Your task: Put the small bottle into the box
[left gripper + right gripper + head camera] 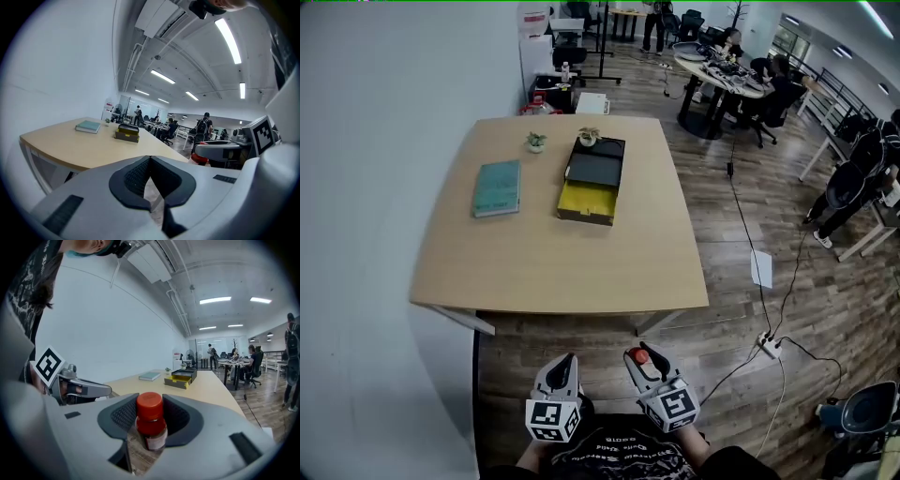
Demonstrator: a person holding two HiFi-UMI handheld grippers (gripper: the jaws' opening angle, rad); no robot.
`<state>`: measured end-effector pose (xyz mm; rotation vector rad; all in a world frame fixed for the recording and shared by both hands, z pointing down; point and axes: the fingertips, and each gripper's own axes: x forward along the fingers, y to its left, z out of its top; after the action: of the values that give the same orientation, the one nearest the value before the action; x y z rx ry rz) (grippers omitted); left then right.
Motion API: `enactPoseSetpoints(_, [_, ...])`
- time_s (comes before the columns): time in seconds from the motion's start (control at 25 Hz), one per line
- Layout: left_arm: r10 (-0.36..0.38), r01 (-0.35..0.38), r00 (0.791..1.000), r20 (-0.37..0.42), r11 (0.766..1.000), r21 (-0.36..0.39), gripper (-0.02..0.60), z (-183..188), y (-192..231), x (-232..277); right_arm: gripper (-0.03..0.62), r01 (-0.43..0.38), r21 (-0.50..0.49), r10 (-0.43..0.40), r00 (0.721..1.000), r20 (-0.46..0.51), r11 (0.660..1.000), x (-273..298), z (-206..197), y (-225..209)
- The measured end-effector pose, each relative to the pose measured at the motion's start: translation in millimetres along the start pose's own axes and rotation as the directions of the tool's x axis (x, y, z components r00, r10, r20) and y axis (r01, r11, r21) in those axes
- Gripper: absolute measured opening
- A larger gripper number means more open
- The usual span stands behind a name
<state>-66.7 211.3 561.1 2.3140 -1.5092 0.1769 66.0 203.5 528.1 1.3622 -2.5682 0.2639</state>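
Observation:
A small bottle with a red cap and dark contents stands upright between the jaws of my right gripper, which is shut on it. In the head view the bottle's cap shows at the right gripper, low in the picture and short of the table's near edge. The box, black with a yellow drawer pulled out toward me, sits on the far middle of the wooden table. It also shows far off as the box and the box. My left gripper is shut and holds nothing.
A teal book lies left of the box. Two small potted plants stand behind them. A white wall runs along the left. A cable and power strip lie on the wood floor at right. People sit at desks far back.

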Motion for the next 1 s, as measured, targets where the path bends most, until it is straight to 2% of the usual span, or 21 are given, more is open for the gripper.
enactPoseSetpoints(0.36, [-0.083,0.084,0.996,-0.022,0.995,0.063,0.003,24.8,58.1,39.1,0.160,0.073,0.023,-0.073,0.997,0.023,0.997,66.9,16.1,10.1])
enactPoseSetpoints(0.6, [-0.161,0.161,0.987,-0.002,0.986,0.050,0.003,41.2,73.4,52.2,0.160,0.092,0.039,-0.093,0.995,0.027,0.995,92.3,24.5,13.2])
enactPoseSetpoints(0.8, [-0.154,0.155,0.988,-0.014,0.987,0.045,0.003,44.9,83.7,65.8,0.160,0.080,0.047,-0.082,0.996,0.040,0.996,112.8,37.0,6.4])
enactPoseSetpoints(1.0, [-0.138,0.141,0.988,-0.065,0.989,0.053,0.003,39.0,90.8,89.5,0.160,0.041,0.040,-0.043,0.998,0.056,0.998,134.4,47.5,-12.6])
